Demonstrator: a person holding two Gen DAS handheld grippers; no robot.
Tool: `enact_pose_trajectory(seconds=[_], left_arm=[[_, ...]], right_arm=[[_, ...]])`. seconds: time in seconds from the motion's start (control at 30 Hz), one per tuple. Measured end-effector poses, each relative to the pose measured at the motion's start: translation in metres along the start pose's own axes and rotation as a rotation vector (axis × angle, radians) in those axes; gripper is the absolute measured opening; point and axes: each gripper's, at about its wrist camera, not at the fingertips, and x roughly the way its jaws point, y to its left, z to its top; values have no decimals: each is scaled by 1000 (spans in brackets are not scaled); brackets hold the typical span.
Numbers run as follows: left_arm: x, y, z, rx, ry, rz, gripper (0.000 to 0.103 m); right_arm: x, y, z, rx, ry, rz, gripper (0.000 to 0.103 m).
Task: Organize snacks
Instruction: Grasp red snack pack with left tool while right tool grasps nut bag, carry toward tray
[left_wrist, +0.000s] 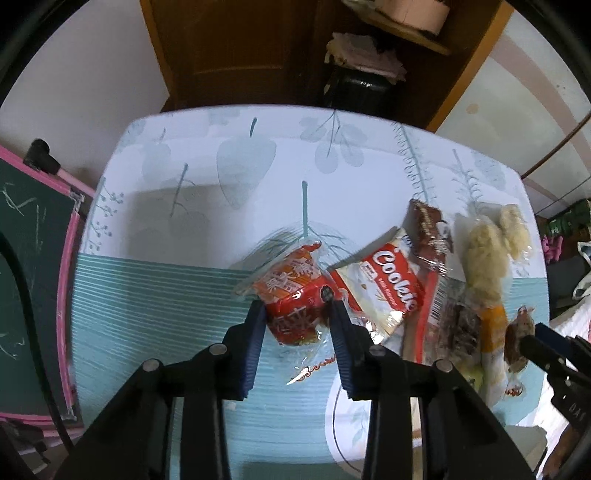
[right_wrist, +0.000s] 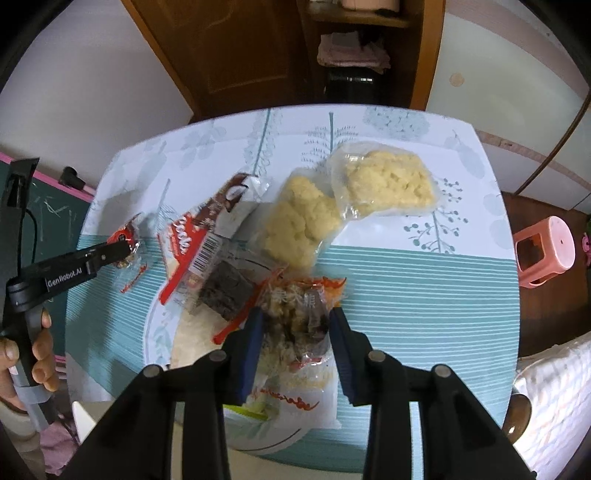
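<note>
My left gripper (left_wrist: 297, 306) is shut on a red-and-orange snack packet (left_wrist: 291, 288), both blue pads pressing its sides just above the table (left_wrist: 147, 295). The right wrist view shows that same left gripper (right_wrist: 127, 245) at far left, pinching the red packet (right_wrist: 127, 230). My right gripper (right_wrist: 297, 312) is shut on a clear packet with red print and brownish snack inside (right_wrist: 291, 332), over a white plate (right_wrist: 159, 332). Between them lie a Cookie packet (left_wrist: 391, 284), a brown coconut packet (right_wrist: 229, 206), a dark bar in clear wrap (right_wrist: 221, 295) and two bags of yellow puffs (right_wrist: 299, 221).
A pink-framed chalkboard (left_wrist: 22, 240) stands left of the table. A pink plastic stool (right_wrist: 543, 251) sits off the right edge. A wooden cabinet (left_wrist: 236, 55) rises behind the far edge. A person's hand (right_wrist: 40, 354) grips the left tool's handle.
</note>
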Motion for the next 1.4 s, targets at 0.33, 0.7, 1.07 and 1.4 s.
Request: enact_pose_trajectory(seconds=[0.33,0.7,1.07,1.4], left_arm=[[-118,-15,-36,91,-144,-101,34],[-276,-42,-143,280,-334,-171,34],[-321,-61,-240,350,-423,-186,34],[-290,-66,-282,351,-394,-146,34]], right_arm=[[-91,17,-22,-30,-147,66,36],[-230,45,-111,-90,-390,122,36],[-297,56,-207,-89,-579,175,36],[-282,56,-245,-33,-576,158,37]])
